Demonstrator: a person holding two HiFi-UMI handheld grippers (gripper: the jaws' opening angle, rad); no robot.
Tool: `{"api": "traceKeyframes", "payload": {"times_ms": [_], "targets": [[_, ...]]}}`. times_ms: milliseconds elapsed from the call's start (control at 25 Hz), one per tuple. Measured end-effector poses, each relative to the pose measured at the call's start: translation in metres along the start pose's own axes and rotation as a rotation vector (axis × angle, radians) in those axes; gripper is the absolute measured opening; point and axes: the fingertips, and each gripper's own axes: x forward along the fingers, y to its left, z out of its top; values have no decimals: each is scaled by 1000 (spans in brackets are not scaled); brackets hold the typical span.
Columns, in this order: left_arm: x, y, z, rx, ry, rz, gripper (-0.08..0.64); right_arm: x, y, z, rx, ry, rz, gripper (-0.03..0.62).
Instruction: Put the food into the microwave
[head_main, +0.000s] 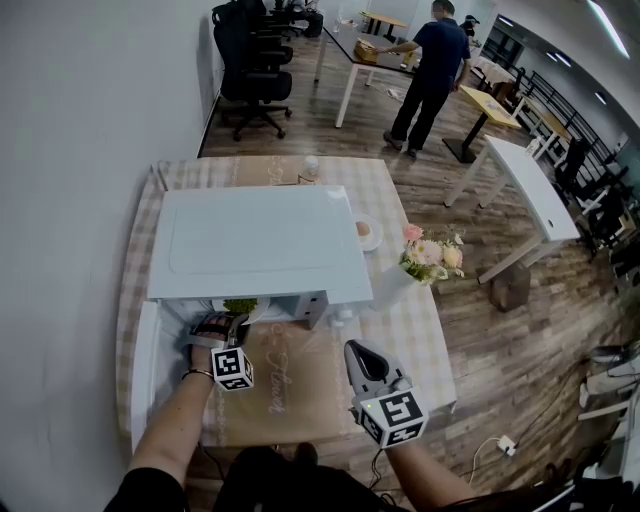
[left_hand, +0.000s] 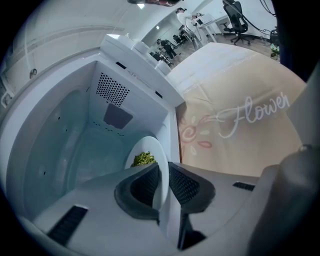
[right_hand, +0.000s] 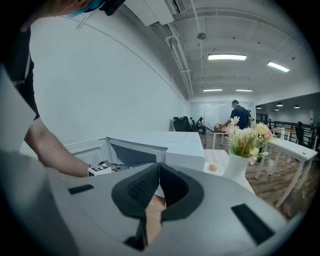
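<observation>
Left gripper (left_hand: 164, 176) pinched plate (left_hand: 156, 149) rim at microwave (left_hand: 60, 150) mouth. Right gripper (right_hand: 159, 172), 5 o'clock, jaws together, empty. Risk: plate seemingly tilted; food (left_hand: 144, 158) could slide off.

Left gripper (left_hand: 163, 172) reaches forward, fingers (left_hand: 189, 186) clamped on plate (left_hand: 151, 149); right gripper (right_hand: 158, 171) held back, fingers together

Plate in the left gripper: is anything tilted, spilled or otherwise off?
Nothing stands out. The left gripper grips the plate by its rim at the open microwave's mouth. The plate looks about level, and the green food sits heaped on it with none visibly spilled. The right gripper is shut and empty.
</observation>
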Motion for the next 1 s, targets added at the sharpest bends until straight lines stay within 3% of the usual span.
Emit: {"api": "traceKeyframes", "payload": {"times_ms": [240,520,640,800,880,920,1000], "targets": [[2,0,1,-6,-20,-8,69,0,-2,-4,3,5,-7,9],[5,-3,0,-16,11,-89,77,1,3,-3,1,6,6,9],[-1,-5,3,-30,0,-127,151,-1,5,0,0,-1,11,9],[-9,-1,7,-58,-15,-109,152,-3,3,3,-3,-13,10,9],[-15,1,7,-109,-18,-92,118,-5,3,2,0,-13,9,9],[-17,2,7,-125,-19,-87,61,-6,3,2,2,-11,10,9],[-17,2,6,-129,-16,-84,51,-7,2,1,-1,-9,10,9]]}}
